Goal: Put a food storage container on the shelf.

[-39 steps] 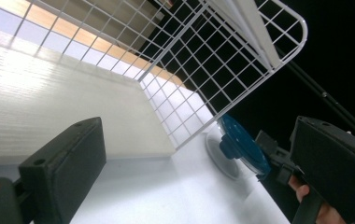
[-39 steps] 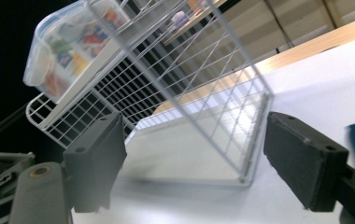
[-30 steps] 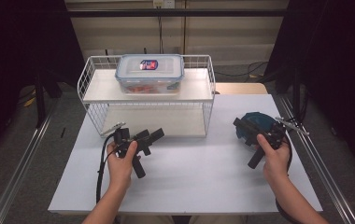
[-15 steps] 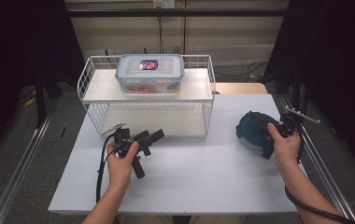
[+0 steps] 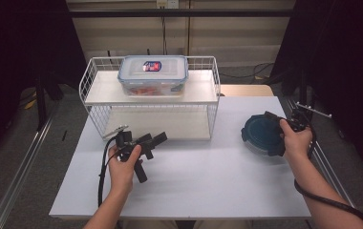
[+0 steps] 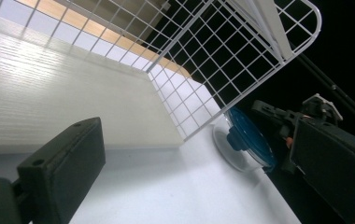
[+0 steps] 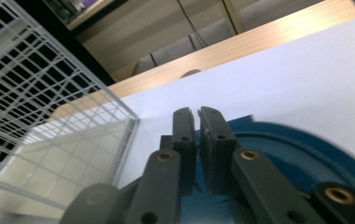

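A lab-style recording bay. Dark curtains (image 5: pixel 346 71) hang beyond the right gripper (image 5: pixel 284 128), and metal rails (image 5: pixel 19 174) run beside the white table (image 5: pixel 208 186) beneath it.

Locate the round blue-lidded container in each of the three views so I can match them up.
High view: round blue-lidded container at right of the table, by the right gripper.
Left gripper view: right of centre, beyond the rack's corner.
Right gripper view: bottom right, under the closed jaws.
Shared landmark: white wire rack.

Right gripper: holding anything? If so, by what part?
The right gripper, jaws just closed, pinches the round blue-lidded container at the lid's raised tab or latch near its rim. The left gripper holds nothing.
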A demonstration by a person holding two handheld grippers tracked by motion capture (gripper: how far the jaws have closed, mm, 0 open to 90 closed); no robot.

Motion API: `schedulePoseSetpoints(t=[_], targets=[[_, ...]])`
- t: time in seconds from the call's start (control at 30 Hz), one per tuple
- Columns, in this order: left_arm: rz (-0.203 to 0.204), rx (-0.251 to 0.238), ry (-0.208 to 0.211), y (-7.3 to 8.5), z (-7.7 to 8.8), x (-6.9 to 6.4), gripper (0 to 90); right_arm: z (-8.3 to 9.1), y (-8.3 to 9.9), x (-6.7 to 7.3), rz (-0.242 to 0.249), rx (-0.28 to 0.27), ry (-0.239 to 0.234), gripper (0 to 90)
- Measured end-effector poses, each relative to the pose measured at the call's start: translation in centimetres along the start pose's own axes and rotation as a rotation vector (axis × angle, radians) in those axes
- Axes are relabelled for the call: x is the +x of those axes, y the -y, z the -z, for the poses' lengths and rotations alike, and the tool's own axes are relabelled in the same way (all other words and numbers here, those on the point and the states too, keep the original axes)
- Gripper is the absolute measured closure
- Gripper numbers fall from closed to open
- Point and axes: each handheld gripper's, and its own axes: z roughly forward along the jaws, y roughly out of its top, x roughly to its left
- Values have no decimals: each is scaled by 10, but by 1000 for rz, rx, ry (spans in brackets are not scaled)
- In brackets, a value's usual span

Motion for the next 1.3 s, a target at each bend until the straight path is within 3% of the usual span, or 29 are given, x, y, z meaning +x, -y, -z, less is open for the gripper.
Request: schedulePoseSetpoints(t=[0.17,0.2,0.3,0.37,0.6,0.83,1.0,1.3], targets=[[-1,-2,-3,-2,2,2,32,-3,-8,-10,5,-3,29,900],[6,-3,-1,-2,2,2,32,-4,-9,-12,-13,2,30,900],[3,-9,-4,-2,2,2,32,-6,-10,-18,-10,19,69,900],[-8,2,-4,-3,2,3,32,-8,-11,-21,-38,43,72,900],[6,-1,-8,-3,2,3,32,-4,-17,-28,-50,51,99,900],[1,4,-7,-2,1,4,32,-4,-22,-41,-18,108,166,900],[8,-3,-16,-2,1,4,32,-8,-22,-41,-26,116,167,900],[3,-1,-8,-3,1,5,32,-16,-25,-42,11,144,188,900]])
